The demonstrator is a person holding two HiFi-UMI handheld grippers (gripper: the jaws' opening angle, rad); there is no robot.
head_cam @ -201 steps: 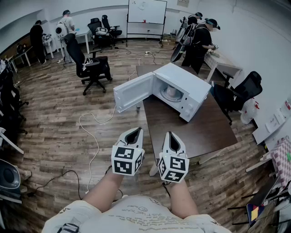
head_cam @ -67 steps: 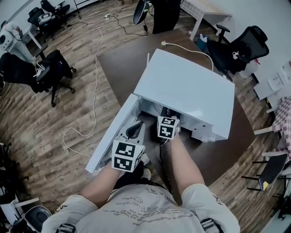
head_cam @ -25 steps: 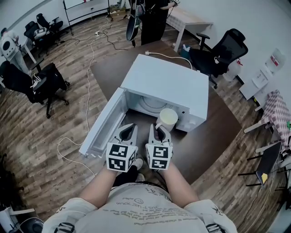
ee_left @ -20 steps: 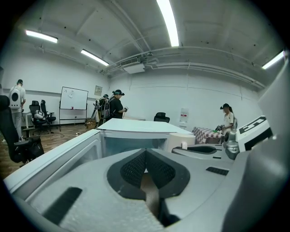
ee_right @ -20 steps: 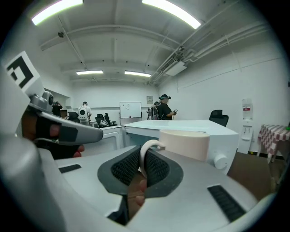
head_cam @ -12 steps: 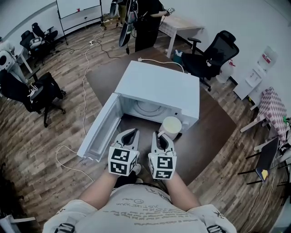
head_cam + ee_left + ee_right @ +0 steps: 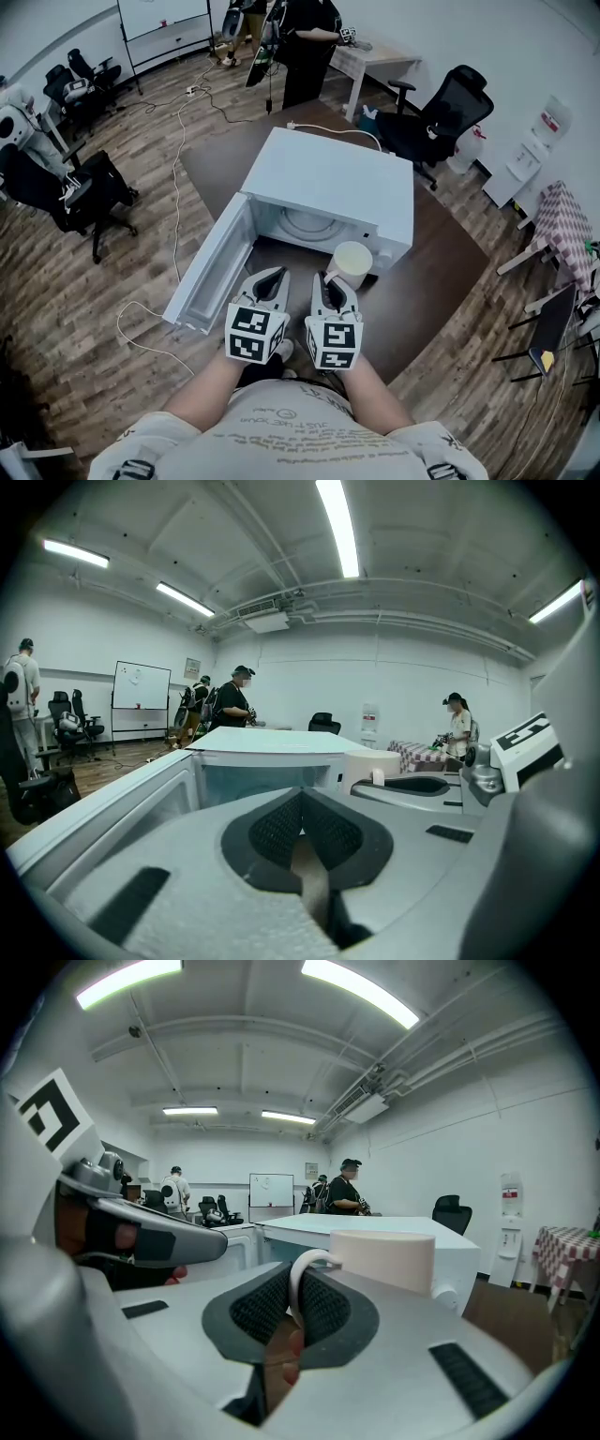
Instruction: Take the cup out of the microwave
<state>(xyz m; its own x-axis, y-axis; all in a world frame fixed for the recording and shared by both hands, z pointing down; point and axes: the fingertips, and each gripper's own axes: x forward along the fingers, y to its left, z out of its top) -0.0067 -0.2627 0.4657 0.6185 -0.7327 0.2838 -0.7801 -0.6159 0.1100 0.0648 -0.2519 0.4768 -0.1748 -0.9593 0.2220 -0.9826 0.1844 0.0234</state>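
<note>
Cup (image 7: 352,263) handle, pinched — right hand-held gripper (image 7: 328,279)

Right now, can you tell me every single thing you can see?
microwave: one, white, door open, on the table.
table: one, dark brown, mid-room.
cup: one, cream, in front of the microwave, held by its handle.
office chairs: several, black, around the room.
cable: one, white, on the wooden floor.
whiteboard: one, white, far end.
left gripper: one, grey, shut, empty.
right gripper: one, grey, shut on the cup's handle.
</note>
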